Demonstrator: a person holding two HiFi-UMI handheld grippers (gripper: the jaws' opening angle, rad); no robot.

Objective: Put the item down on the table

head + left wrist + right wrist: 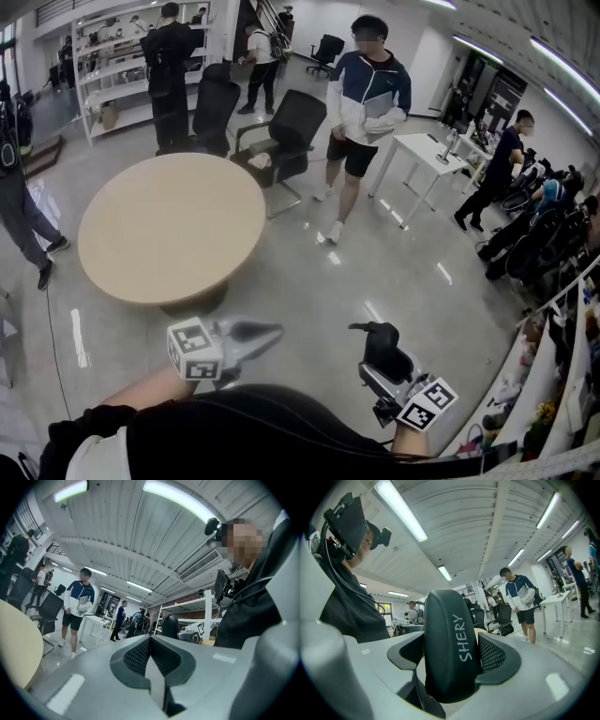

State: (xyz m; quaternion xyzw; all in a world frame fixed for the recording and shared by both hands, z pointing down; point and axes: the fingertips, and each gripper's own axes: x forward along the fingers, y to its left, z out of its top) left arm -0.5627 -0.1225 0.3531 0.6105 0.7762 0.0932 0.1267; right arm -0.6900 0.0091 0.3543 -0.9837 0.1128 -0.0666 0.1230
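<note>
A black oblong case with "SHERY" printed on it (449, 644) stands upright between my right gripper's (451, 654) mesh pads, which press on its sides. In the head view that case (378, 336) pokes forward from the right gripper (386, 362) at the lower right, over the grey floor. The round beige table (169, 230) lies ahead and to the left, apart from both grippers. My left gripper (265, 332) hovers just past the table's near edge. Its jaws (150, 652) are shut together with nothing between them.
A person in a blue and white jacket (367, 103) walks on the floor beyond the table. Black office chairs (286, 131) stand behind the table. A small white desk (427, 155) is at the right, shelving (112, 56) at the back left. Another person (19, 187) stands at the far left.
</note>
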